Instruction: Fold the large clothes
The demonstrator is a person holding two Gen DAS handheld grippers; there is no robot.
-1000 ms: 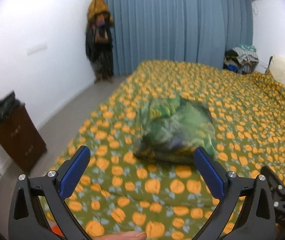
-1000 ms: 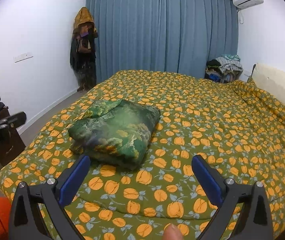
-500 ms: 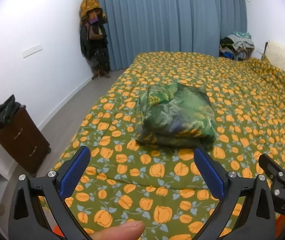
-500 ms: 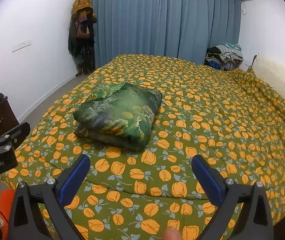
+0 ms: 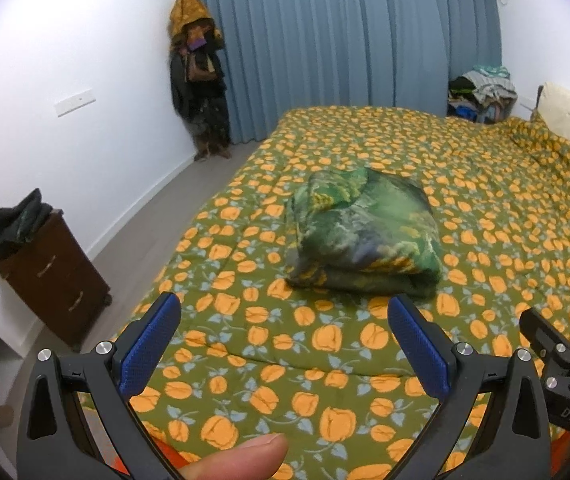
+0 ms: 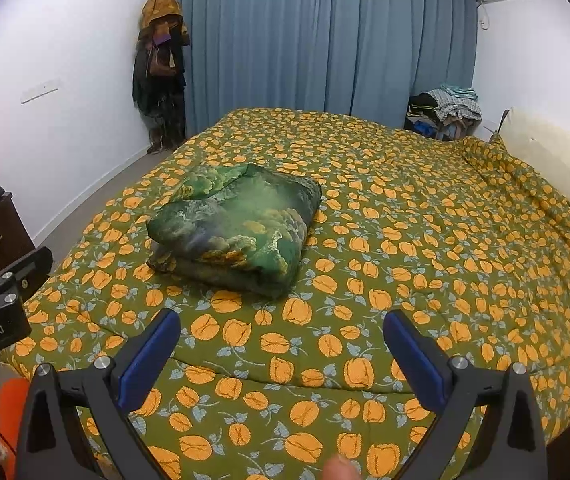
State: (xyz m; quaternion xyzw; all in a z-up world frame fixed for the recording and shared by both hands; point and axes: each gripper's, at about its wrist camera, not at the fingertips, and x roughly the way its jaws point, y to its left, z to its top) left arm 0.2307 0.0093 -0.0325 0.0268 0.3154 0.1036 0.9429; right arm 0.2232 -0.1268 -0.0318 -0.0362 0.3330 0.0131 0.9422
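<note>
With both the left gripper (image 5: 285, 320) and right gripper (image 6: 281, 328) spread empty and drawn back, the folded garment (image 6: 237, 228) is seen at frame centre, apparently finished.

A folded garment (image 6: 237, 228) in mottled green with yellow and grey-blue patches lies on an olive-green bedspread (image 6: 425, 248) printed with orange tulips and pale blue leaves. Blue curtains (image 6: 325, 40) hang between white walls (image 5: 65, 60). Both grippers are black with blue finger pads (image 5: 149, 344).
</note>
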